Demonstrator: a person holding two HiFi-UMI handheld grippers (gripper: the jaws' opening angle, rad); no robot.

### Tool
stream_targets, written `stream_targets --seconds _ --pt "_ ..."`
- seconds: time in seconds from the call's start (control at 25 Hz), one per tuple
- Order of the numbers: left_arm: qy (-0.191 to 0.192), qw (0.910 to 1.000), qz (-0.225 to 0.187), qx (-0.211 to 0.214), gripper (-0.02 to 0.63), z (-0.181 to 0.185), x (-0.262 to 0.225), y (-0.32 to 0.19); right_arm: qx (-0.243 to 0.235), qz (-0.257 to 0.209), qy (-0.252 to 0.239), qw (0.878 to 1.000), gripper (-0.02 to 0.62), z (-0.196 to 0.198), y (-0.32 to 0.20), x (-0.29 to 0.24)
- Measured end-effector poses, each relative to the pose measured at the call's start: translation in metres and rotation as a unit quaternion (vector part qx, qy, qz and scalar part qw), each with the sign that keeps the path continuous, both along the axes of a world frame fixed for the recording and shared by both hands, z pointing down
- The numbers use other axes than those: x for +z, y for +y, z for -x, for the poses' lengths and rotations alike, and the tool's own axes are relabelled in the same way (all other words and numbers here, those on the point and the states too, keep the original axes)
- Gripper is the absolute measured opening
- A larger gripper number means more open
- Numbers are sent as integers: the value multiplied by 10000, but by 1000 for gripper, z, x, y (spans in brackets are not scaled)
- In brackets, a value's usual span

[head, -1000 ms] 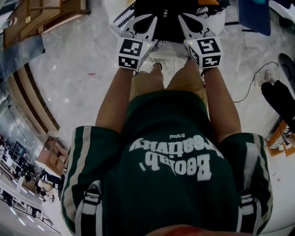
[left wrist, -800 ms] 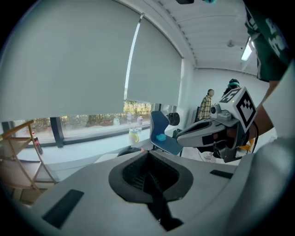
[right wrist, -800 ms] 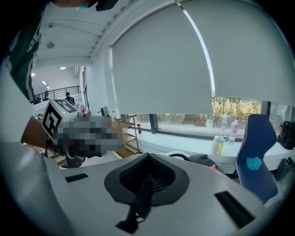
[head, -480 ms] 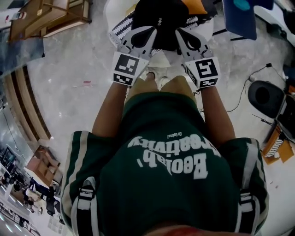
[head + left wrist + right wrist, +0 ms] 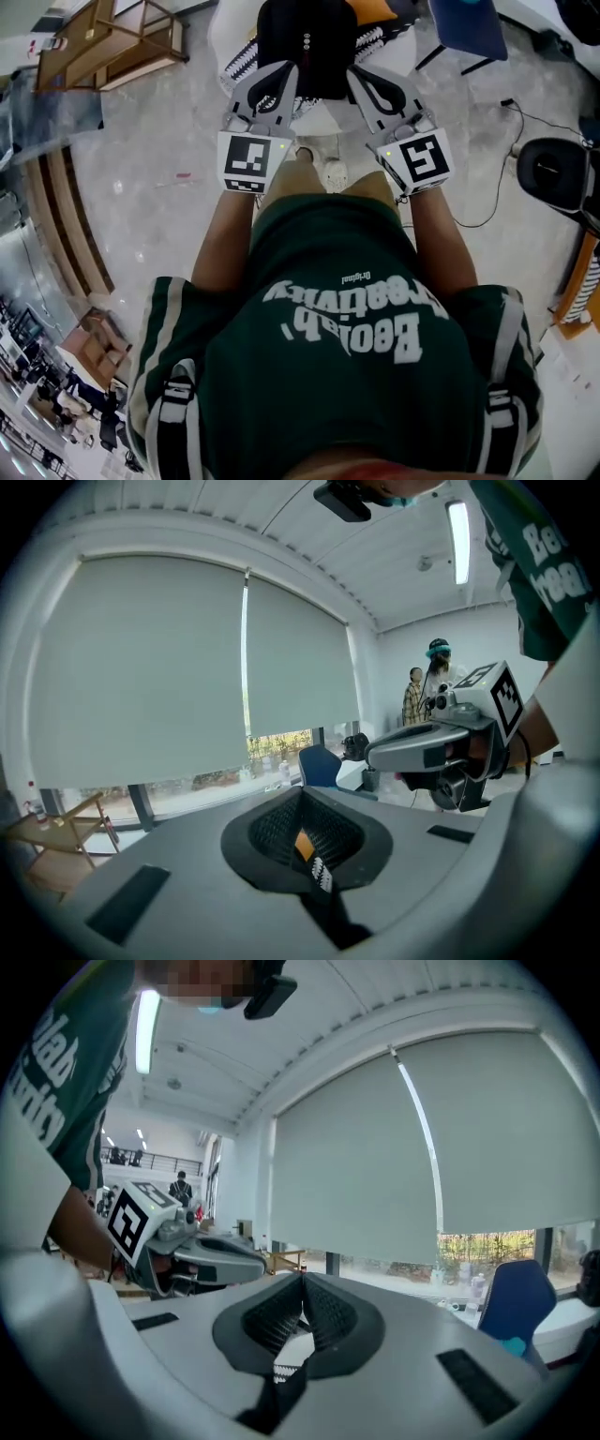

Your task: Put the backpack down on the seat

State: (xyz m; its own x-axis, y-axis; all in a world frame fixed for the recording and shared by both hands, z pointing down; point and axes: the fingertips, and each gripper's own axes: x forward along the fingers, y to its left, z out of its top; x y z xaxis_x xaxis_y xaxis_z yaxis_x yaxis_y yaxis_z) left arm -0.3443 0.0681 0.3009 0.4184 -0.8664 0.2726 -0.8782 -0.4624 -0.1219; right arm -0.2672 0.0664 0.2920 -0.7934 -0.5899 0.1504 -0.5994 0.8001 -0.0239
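The black backpack (image 5: 314, 42), with orange and black-and-white patterned parts, hangs between my two grippers at the top of the head view. My left gripper (image 5: 281, 82) is shut on a black strap (image 5: 323, 907) of it; an orange and white bit shows between the pads. My right gripper (image 5: 361, 84) is shut on another black strap (image 5: 281, 1396). Both grippers point nearly level, side by side, and each shows in the other's view. A white seat (image 5: 230, 23) lies partly hidden under the backpack.
A wooden frame chair (image 5: 103, 42) stands at the upper left on the pale stone floor. A blue chair (image 5: 464, 23) is at the upper right, with a round black stool (image 5: 558, 173) and a floor cable (image 5: 487, 202) nearby. The person's shoes (image 5: 328, 164) are just below the backpack.
Both grippers have risen toward the camera with the backpack still held. The backpack now hangs higher and looks narrower between them.
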Motion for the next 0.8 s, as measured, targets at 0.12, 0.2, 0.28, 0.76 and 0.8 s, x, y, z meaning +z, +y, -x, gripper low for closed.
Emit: stream_targets --seconds 0.12,0.2,0.28,0.76,0.8 --pt "-86 9999 -135 -10 17 -27 -20 34 -35 -247 -108 9996 34 -29 34 -24" --pt "-138 9997 -206 -18 17 -48 -35 58 15 -531 -107 9985 34 -50 55 -39" --pt "-176 9994 -273 -78 17 -57 -53 78 67 -569 -169 9982 34 -61 73 -53" --pt "-35 9970 -733 -233 17 -56 -99 159 -5 -831 -157 9964 34 -68 146 -80" --pt "-53 9971 -730 -219 17 -56 -98 160 7 -794 -79 9968 34 -68 148 -78"
